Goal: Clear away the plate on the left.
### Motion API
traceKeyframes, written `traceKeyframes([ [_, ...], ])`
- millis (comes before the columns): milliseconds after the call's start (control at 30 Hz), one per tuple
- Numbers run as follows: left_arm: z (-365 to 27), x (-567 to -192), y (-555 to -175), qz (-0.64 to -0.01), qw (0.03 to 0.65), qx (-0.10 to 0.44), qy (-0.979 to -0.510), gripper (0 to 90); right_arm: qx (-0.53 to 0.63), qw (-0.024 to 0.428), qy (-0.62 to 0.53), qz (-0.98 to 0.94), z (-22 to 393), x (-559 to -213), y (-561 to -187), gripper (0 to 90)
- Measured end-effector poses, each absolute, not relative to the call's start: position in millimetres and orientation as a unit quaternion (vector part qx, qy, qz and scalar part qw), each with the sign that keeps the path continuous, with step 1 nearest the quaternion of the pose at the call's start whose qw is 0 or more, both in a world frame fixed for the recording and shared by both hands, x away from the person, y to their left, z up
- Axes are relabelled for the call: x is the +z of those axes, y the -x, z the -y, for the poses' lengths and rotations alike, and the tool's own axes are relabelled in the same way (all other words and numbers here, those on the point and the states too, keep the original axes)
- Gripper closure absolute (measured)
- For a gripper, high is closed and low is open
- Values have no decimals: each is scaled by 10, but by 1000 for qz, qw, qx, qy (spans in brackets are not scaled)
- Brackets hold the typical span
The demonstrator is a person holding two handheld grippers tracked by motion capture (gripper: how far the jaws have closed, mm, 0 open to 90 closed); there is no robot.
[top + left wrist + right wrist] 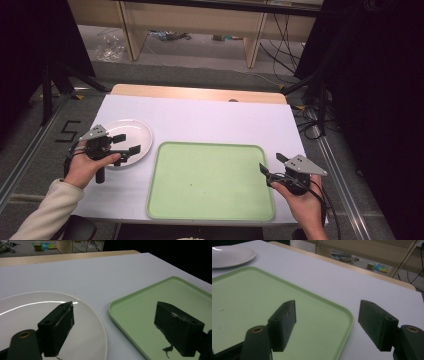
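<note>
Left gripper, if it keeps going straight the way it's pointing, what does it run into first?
Probably the green tray: the open left gripper hovers over the white plate, aimed toward the tray's near-left rim, though its height is hard to judge.

One mark can be read from here: a large black figure "5" [67,131], made of tape strips, on the grey floor [30,125] just left of the worktop [210,120], beside the metal rail. The white plate, the green tray and both claws carry no lettering. The small packages on the far floor are too blurred to read.
</note>
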State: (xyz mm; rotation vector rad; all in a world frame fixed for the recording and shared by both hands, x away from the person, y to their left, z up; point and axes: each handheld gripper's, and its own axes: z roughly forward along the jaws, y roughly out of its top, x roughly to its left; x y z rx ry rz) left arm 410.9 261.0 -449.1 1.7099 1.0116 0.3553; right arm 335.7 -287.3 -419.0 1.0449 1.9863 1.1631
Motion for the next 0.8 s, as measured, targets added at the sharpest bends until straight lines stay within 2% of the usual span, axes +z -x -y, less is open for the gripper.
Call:
traceKeyframes([
  [533, -3128, -4543, -4182, -499, 496, 188, -685, 216, 443, 299, -396, -747, 2855, -4172, -3336, 313],
  [800, -3353, -4621, -4239, -538, 485, 184, -664, 221, 443, 297, -398, -747, 2865, -4182, -3353, 313],
])
